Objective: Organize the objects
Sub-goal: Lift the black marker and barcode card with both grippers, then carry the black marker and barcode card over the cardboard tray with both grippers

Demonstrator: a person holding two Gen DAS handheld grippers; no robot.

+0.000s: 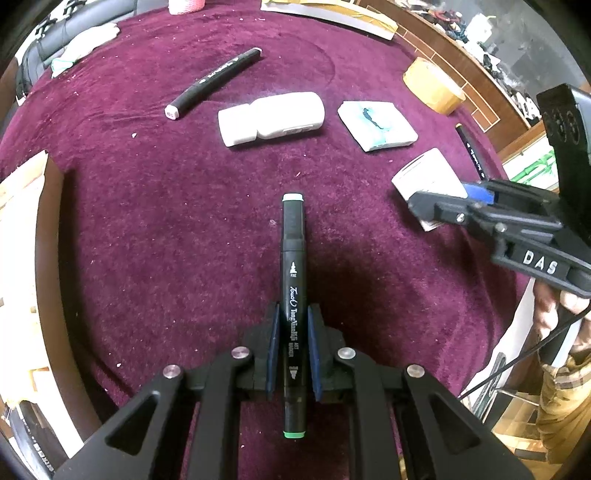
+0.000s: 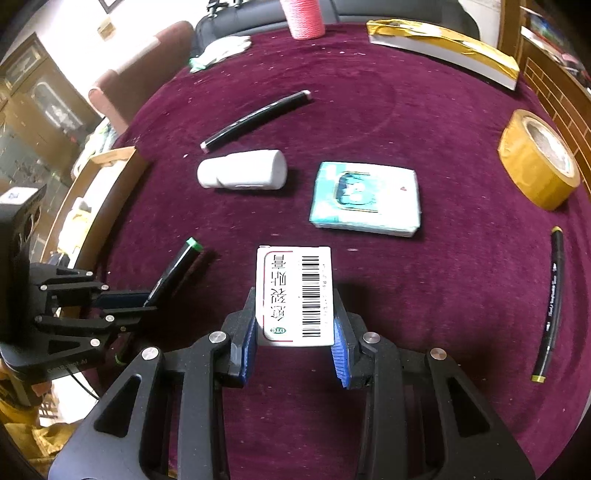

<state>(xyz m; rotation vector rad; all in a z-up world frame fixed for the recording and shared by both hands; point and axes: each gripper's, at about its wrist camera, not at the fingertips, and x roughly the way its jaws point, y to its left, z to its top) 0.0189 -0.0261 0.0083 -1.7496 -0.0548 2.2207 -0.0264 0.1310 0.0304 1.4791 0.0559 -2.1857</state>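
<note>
My left gripper is shut on a black green-capped marker, held above the purple cloth; it also shows in the right wrist view. My right gripper is shut on a white barcoded box, which shows in the left wrist view. On the cloth lie a second black marker, a white case, a tissue pack and a third marker at the right.
A yellow tape roll sits at the right edge. A pink yarn cone, white gloves and a gold-edged box lie at the far side. A wooden tray stands left of the table.
</note>
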